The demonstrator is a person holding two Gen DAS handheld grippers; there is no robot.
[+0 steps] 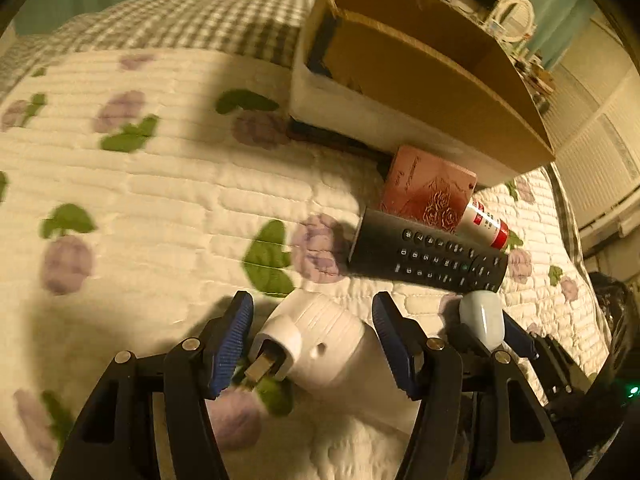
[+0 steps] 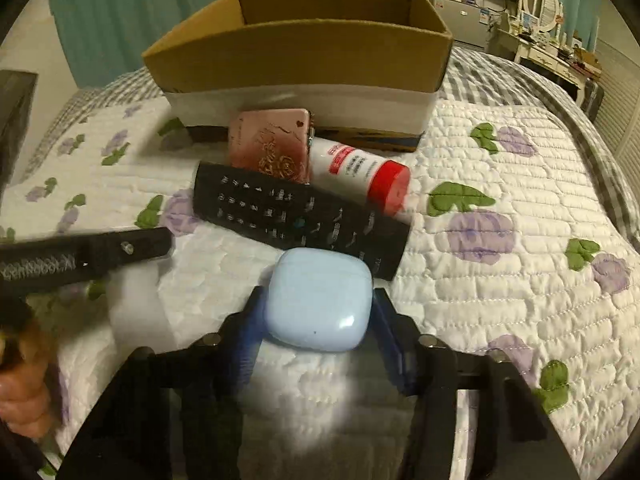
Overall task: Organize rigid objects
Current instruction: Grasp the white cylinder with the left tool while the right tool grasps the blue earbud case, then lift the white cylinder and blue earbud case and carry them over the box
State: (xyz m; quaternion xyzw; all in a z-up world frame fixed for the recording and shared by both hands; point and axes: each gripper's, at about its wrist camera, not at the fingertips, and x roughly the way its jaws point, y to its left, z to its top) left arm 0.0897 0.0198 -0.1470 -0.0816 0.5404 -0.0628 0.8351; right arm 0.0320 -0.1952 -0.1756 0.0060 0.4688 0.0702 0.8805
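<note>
The right gripper [image 2: 318,320] has its blue pads on both sides of a pale blue earbud case [image 2: 318,300]. The pads look pressed on the case, so it seems to be held. The case sits low on the quilt [image 2: 500,280], just in front of the black remote [image 2: 296,216].

The left gripper [image 1: 312,340] has its fingers spread wide. A white plug adapter [image 1: 316,344] sits between them. The left pad is close to the adapter's metal end. The right pad stands a little apart from the white body. So it does not look gripped yet.

Behind the remote lie a pink case with roses [image 2: 272,148] and a white tube with a red cap [image 2: 360,172]. Behind those is the open cardboard box [image 2: 300,52], where I think the things should go.

To do this step well, lift the blue case straight up first, so it does not bump the remote. Hold it snug, since it is smooth and round and may slip. Carry it over the pile, then let go low inside the box
</note>
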